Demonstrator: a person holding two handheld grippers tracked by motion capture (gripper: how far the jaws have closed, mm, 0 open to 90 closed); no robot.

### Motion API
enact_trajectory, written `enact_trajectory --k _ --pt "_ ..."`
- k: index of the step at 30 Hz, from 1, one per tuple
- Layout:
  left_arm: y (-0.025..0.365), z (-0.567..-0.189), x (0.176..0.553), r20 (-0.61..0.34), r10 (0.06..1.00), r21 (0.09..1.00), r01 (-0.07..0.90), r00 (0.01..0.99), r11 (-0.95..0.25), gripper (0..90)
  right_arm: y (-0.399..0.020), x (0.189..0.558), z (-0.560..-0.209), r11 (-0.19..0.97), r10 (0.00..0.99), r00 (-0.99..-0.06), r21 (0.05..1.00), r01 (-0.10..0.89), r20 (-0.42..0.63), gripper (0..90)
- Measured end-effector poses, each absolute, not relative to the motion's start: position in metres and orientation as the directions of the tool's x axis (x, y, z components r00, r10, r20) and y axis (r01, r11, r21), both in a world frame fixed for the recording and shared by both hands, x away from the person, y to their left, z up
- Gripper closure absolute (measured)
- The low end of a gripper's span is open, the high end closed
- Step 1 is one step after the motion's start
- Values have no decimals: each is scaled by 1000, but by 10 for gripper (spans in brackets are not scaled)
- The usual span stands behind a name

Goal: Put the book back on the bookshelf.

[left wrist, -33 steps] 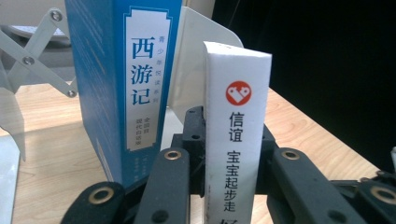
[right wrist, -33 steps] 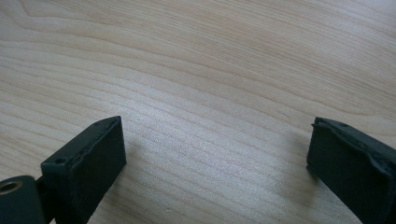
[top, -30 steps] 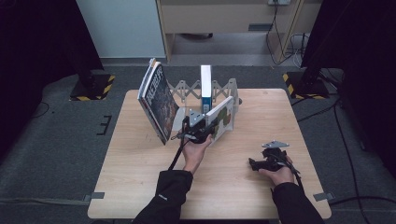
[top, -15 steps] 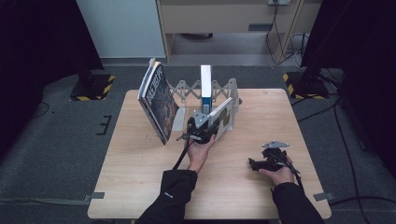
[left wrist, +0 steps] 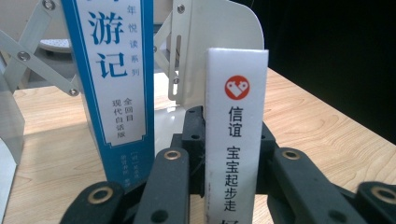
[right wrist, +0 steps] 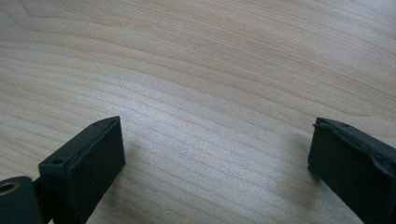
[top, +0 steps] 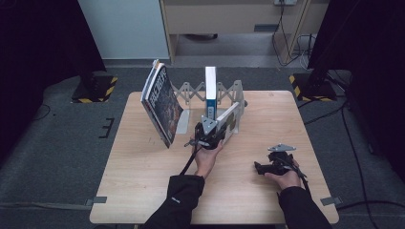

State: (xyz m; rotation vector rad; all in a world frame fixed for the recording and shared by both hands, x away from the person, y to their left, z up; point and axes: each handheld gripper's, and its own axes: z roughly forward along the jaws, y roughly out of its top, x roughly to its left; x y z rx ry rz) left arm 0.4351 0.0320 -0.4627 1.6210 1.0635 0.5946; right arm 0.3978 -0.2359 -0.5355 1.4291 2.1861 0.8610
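Clamped between the jaws of the left claw (left wrist: 233, 186) is a thin white book (left wrist: 236, 126), held spine-up with a red badge and dark characters seen on the spine in the left gripper view. In the high view the left claw (top: 210, 136) and the white book (top: 228, 117) are seen at the metal book rack (top: 229, 93) near the middle of the wooden surface (top: 143, 191), the book tilted against the rack's end plate. Just beside it a blue-spined book (left wrist: 116, 70) is stood upright in the rack (top: 210, 90). A larger book (top: 160, 102) is leaned at the rack's other end. The right claw (top: 267, 167) is rested on the surface, well apart from the rack, its jaws spread wide with nothing but bare wood between them.
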Motion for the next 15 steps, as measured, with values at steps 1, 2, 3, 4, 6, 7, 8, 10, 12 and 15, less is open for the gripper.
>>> enact_trajectory --k 1,2,3,4,6,7,8,10,12,15 --pt "32 -464 434 -132 868 940 339 479 -44 739 -236 398 -536 292 914 -405 678 675 9 39" --pt "33 -465 433 -132 868 940 337 478 -42 738 -236 398 -536 292 914 -405 678 675 9 38" --pt "33 -466 432 -128 870 941 336 475 -45 738 -236 398 -536 291 915 -403 680 673 8 37" --pt "34 -467 431 -129 871 940 338 474 -45 737 -236 398 -536 290 915 -403 680 674 8 37" --pt "35 -468 430 -141 870 937 348 473 -37 736 -236 398 -536 290 915 -403 680 673 8 37" --pt "36 -469 429 -142 871 936 351 471 -38 736 -236 398 -536 293 914 -405 680 672 7 37" --pt "37 -470 428 -141 870 934 355 473 -42 736 -236 398 -536 293 914 -405 681 672 7 36" --pt "39 -472 425 -141 868 931 361 477 -48 735 -236 398 -536 292 914 -405 681 672 7 36" --pt "40 -475 422 -134 868 929 366 478 -58 736 -236 398 -536 293 914 -405 682 671 6 35" --pt "42 -479 418 -126 872 928 367 473 -65 736 -236 397 -536 292 915 -404 682 670 5 35"
